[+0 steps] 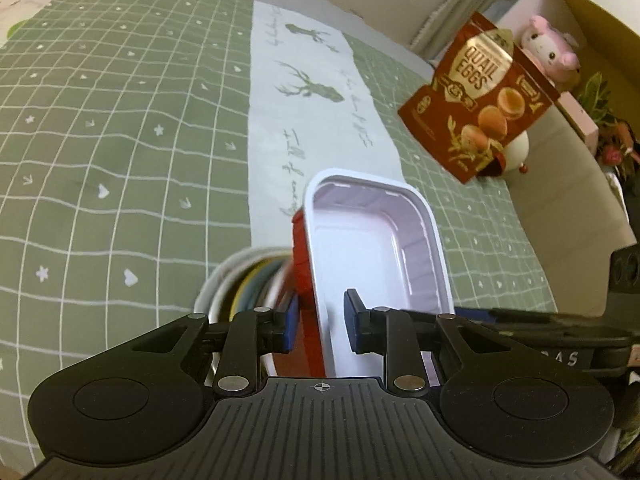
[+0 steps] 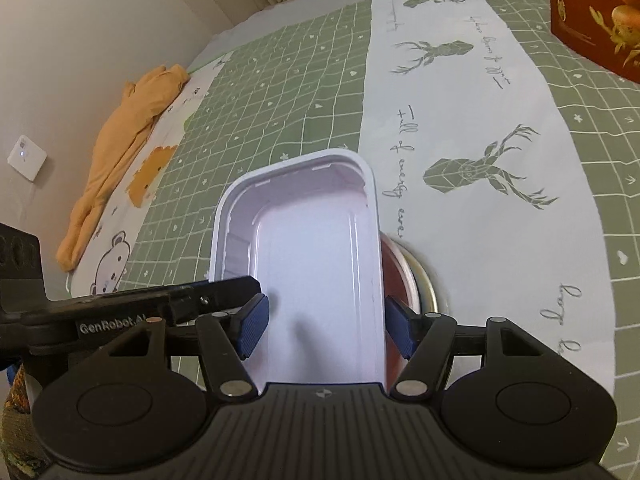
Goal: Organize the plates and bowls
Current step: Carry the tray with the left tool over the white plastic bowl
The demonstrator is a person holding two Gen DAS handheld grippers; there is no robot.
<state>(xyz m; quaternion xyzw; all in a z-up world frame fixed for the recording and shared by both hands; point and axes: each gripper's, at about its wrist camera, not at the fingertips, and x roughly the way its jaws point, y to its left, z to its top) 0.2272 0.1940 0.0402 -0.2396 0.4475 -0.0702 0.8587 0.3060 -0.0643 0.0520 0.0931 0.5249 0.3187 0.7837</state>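
A green checked bedcover (image 1: 120, 128) with a white deer-printed strip is spread below. The rectangular tray (image 1: 372, 240), long axis running straight ahead, is pinched by the left gripper (image 1: 320, 322) across its left wall. The right gripper (image 2: 326, 322) is seen straddling the right wall, pads apparently not pressing; round bowls (image 1: 240, 284) lie just beneath, left.

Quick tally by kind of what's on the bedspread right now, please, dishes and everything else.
Rectangular tray, white inside and red outside: 1
Round bowl stack, under the tray, number of bowls unclear: 1
Quail eggs snack pouch: 1
Orange garment: 1
Total: 4
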